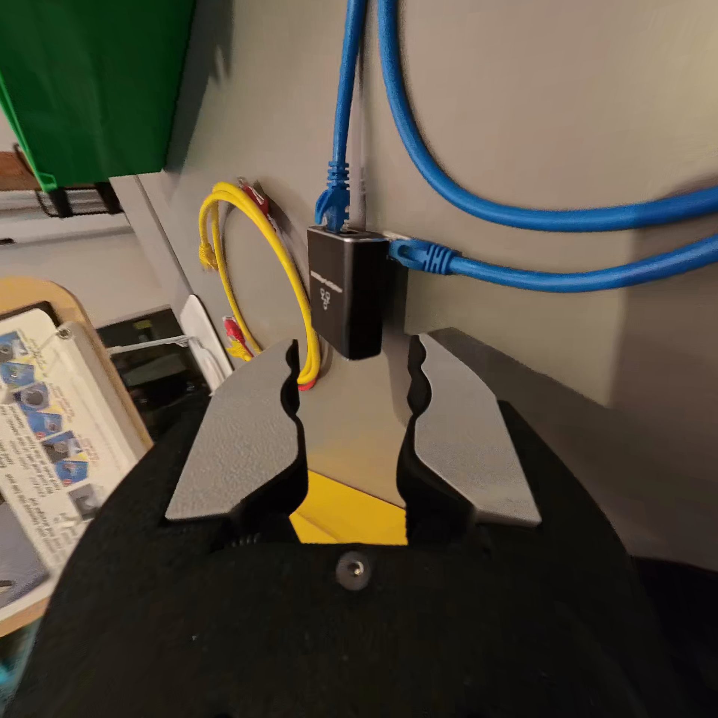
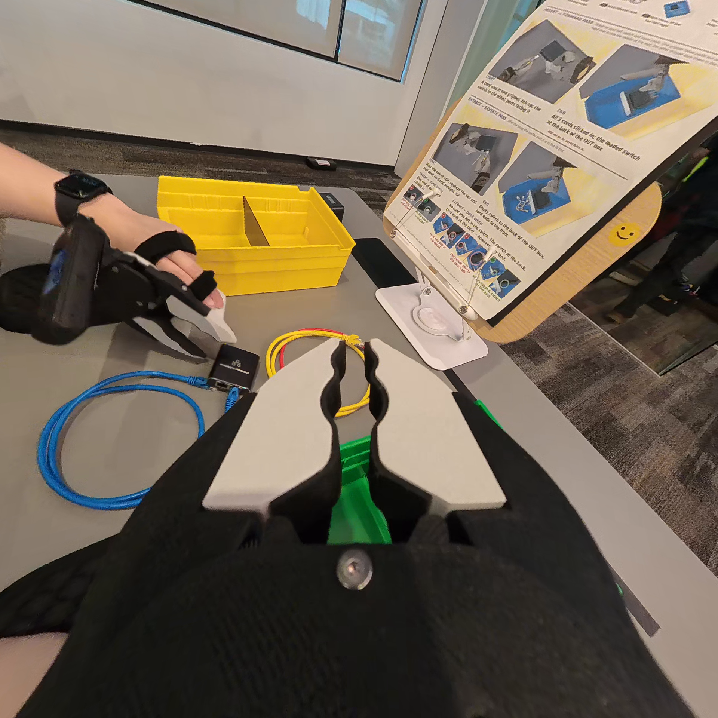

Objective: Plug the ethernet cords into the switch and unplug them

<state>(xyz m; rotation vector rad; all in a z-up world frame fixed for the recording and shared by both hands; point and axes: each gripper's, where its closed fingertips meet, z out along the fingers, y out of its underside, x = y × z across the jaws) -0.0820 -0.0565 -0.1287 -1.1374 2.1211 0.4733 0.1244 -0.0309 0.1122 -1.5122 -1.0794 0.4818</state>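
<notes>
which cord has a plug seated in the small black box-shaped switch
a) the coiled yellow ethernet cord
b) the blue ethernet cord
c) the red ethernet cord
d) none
b: a blue ethernet cord plug sits in the small black box-shaped switch; the coiled yellow cord lies apart.

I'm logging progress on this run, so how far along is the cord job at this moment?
Looks done: little; the blue cord has plug ends at the switch, whether seated I cannot tell. In hand: nothing gripped; the left gripper is open just short of the switch, and the right gripper hangs open above the table. Left: the yellow cord and red cord lie coiled, unplugged.
</notes>
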